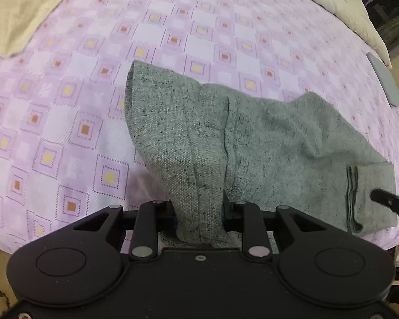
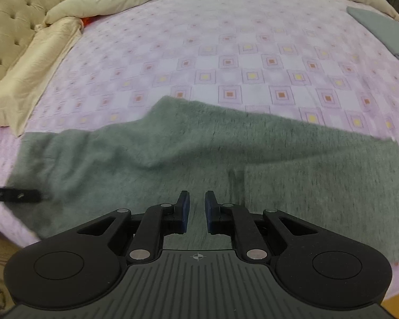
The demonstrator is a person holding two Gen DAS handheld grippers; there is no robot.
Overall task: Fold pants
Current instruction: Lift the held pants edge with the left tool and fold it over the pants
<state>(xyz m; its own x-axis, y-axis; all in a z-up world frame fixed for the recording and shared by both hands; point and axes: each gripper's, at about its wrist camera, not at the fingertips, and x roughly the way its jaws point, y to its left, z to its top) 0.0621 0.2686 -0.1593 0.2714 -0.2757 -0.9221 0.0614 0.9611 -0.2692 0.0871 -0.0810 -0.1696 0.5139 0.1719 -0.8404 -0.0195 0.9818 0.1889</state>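
Left wrist view: the left hand-held gripper is clamped on a bunched fold of the grey pants, lifting it off the bed (pink checked cover). Right wrist view: the right hand-held gripper hangs over the pants, its jaws narrowly apart with nothing between them.

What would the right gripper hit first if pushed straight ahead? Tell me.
Most likely the grey pants: the right gripper, jaws slightly apart and empty, points down at the cloth spread over the bedsheet. Depth is unclear.
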